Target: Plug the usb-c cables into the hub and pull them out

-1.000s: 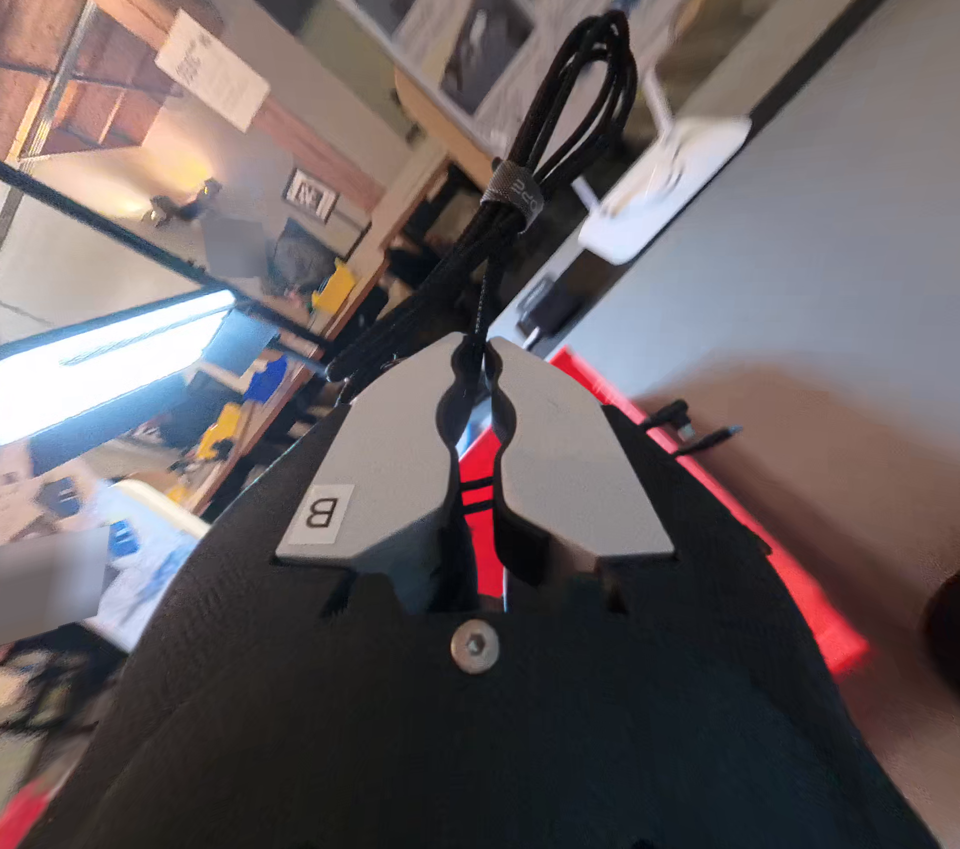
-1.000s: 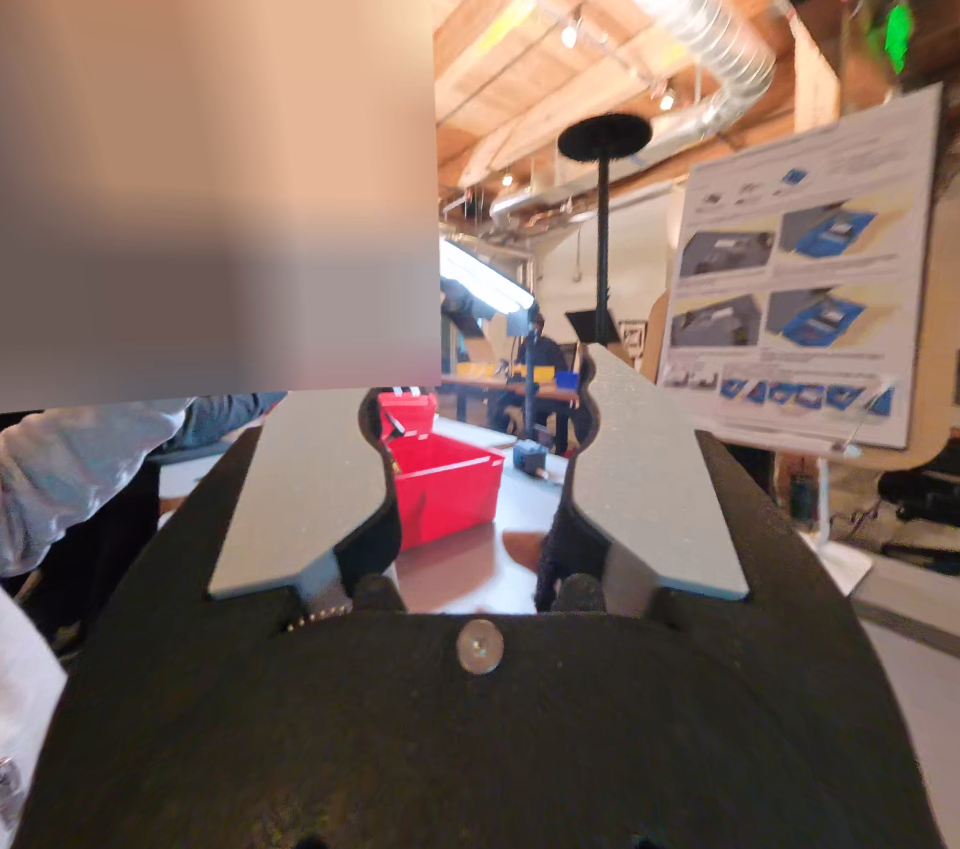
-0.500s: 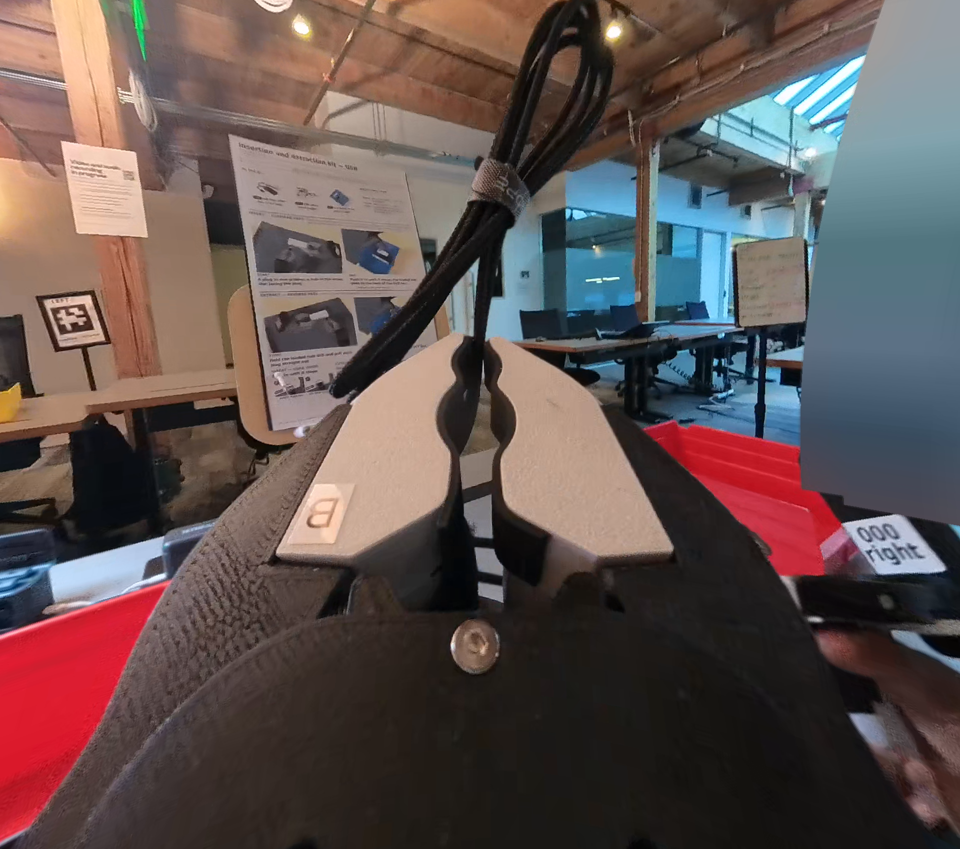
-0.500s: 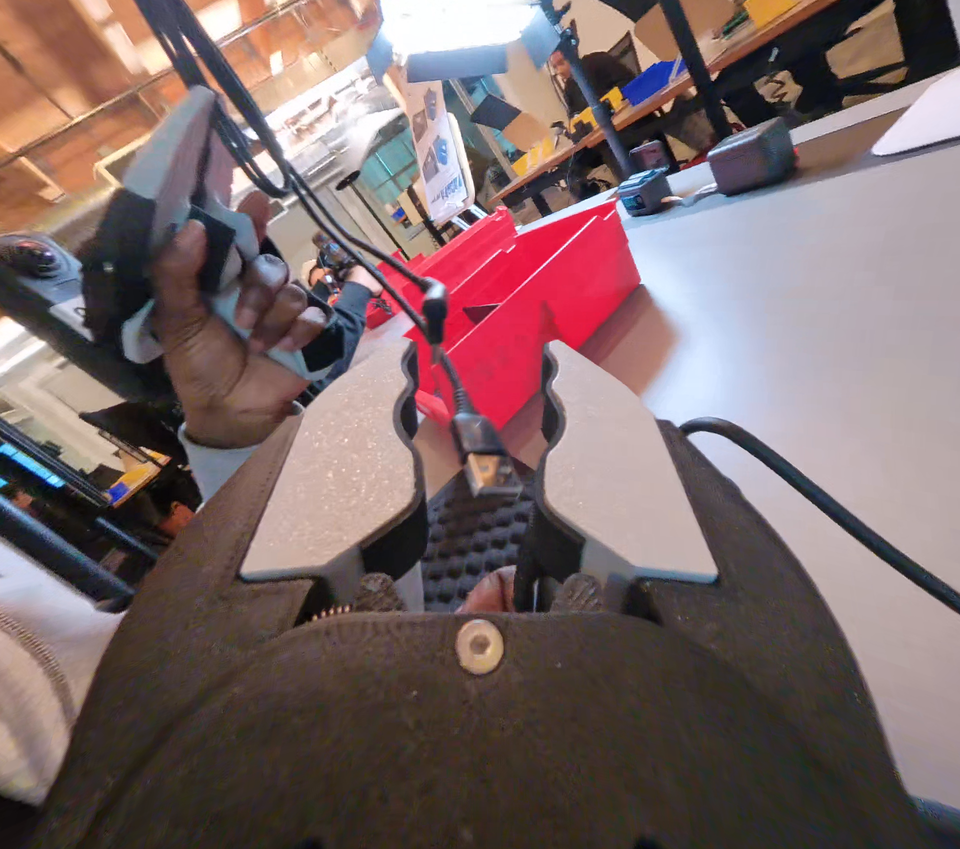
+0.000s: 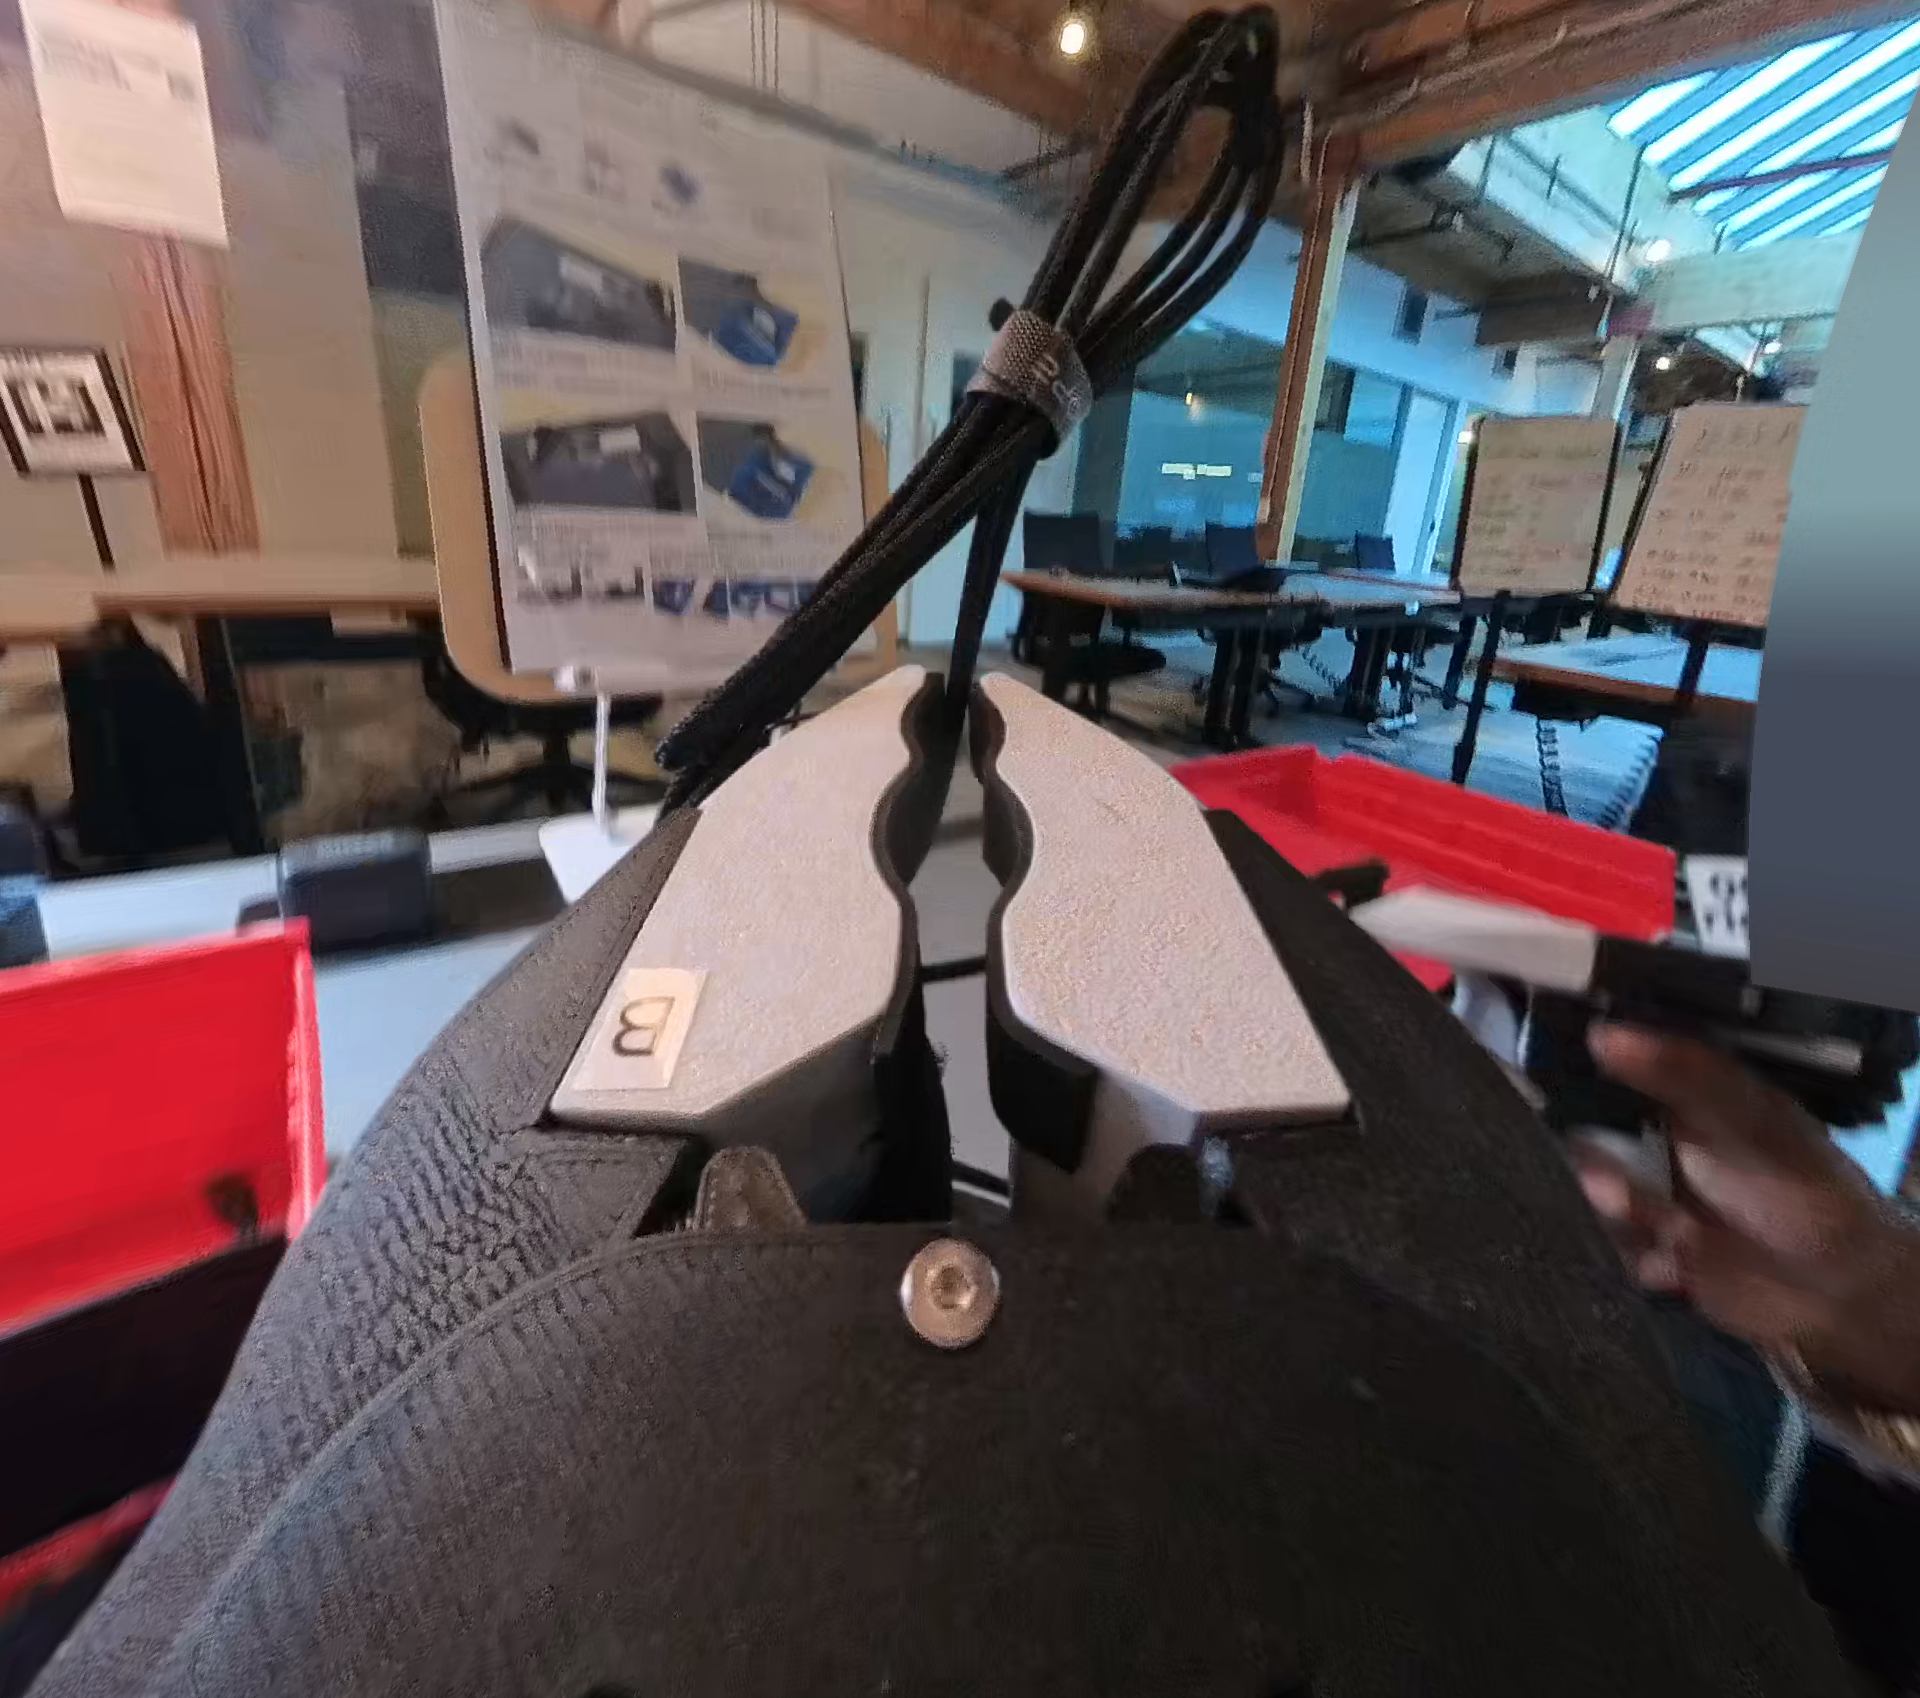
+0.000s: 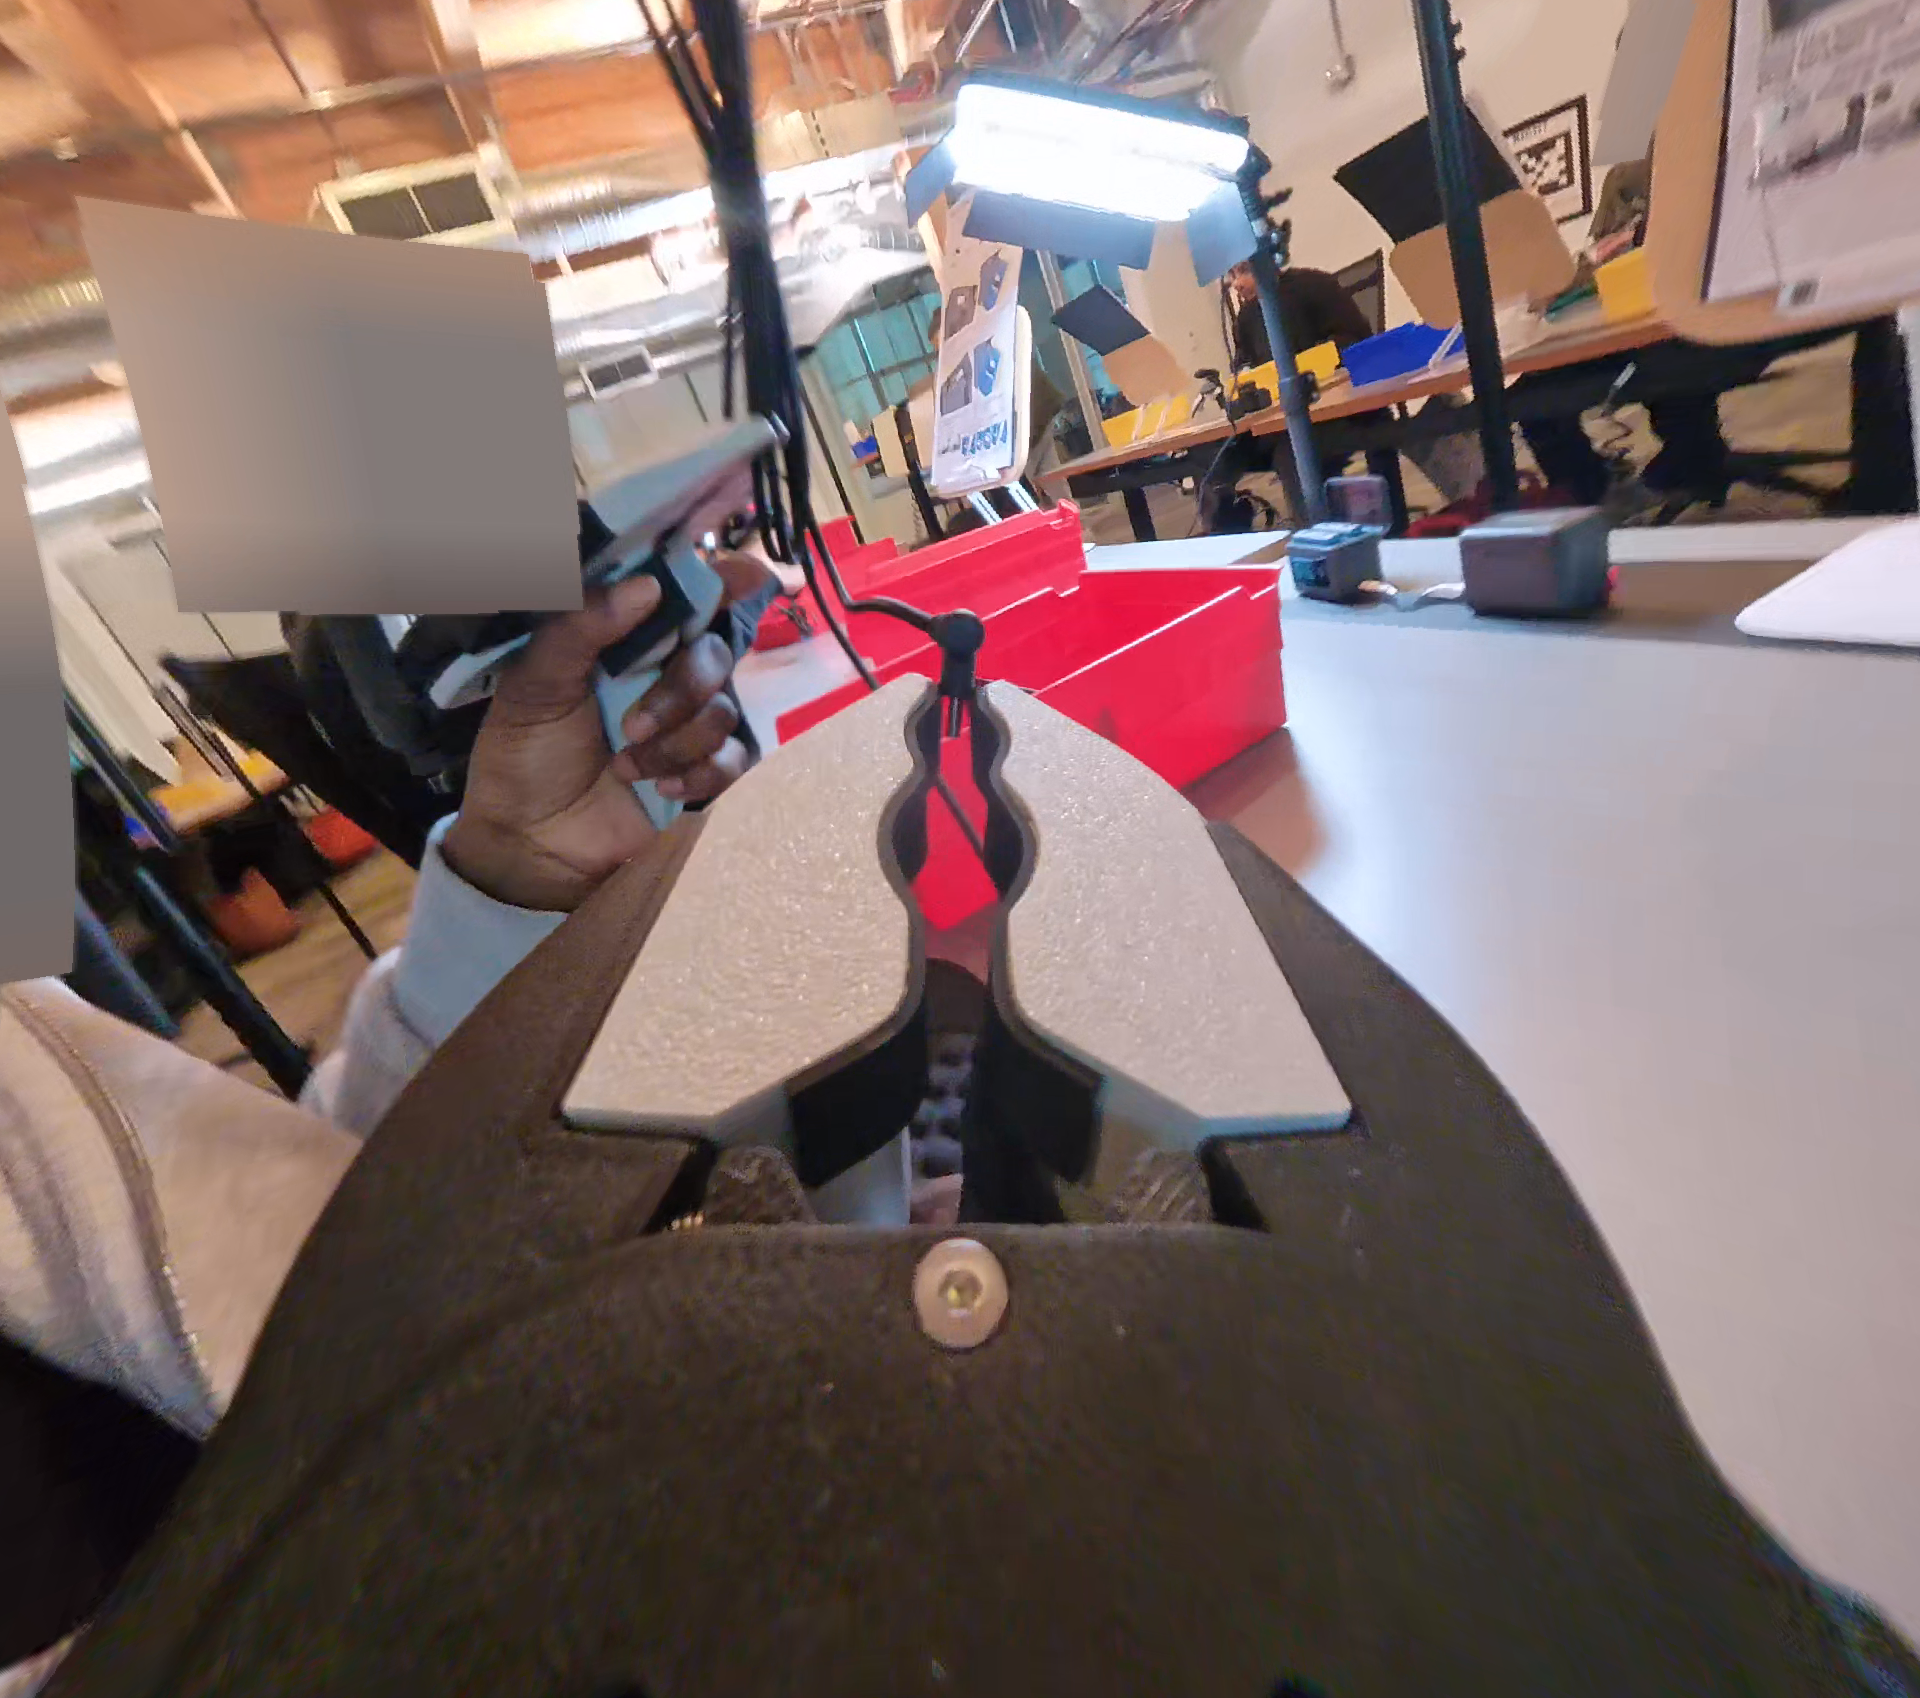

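Observation:
My left gripper is shut on a thin strand of a black cable bundle that stands up above the fingertips, tied with a grey strap. In the right wrist view the left gripper is held up at the left by a hand, and the cable hangs from it and curves into my right gripper. The right gripper is shut on the cable near its end; the plug is hidden between the fingers. I cannot pick out a hub in either view.
A red bin sits on the grey table just beyond the right gripper. Two small grey boxes and a white flat base lie farther back. In the left wrist view, red bins flank the gripper and a poster board stands behind. The tips of one gripper are about 15 centimetres away from the tips of the other.
The right gripper has closed on the cable end that hung between its open fingers half a second ago. The left gripper kept its hold on the bundle while swinging level.

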